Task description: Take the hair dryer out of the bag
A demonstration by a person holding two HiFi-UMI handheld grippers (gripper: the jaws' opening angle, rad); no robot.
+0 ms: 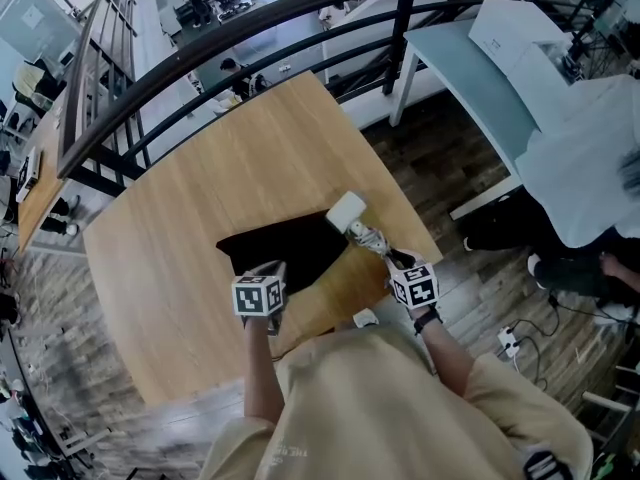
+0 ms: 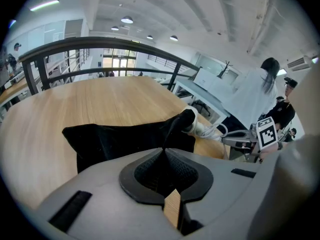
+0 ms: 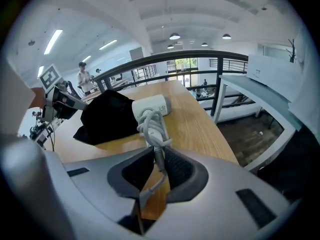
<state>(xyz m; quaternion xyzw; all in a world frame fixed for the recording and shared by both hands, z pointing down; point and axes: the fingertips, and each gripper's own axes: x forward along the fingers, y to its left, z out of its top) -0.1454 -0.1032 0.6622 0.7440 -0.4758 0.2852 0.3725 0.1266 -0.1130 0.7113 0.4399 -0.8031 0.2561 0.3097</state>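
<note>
A wooden table [image 1: 190, 238] stands beside a curved black railing [image 1: 250, 26]. Right of the table are a pale desk [image 1: 462, 68], a person in white [image 1: 585, 163] and a floor power strip [image 1: 509, 342].

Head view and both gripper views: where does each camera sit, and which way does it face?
Head view: on the person's head, looking steeply down at the table; shows shirt, forearms, left tool and right tool.
Left gripper view: rides the left tool, looking along its jaws, shut on the bag.
Right gripper view: rides the right tool, looking along its jaws, clamped on the hair dryer.
Both gripper views share the bag and hair dryer.
</note>
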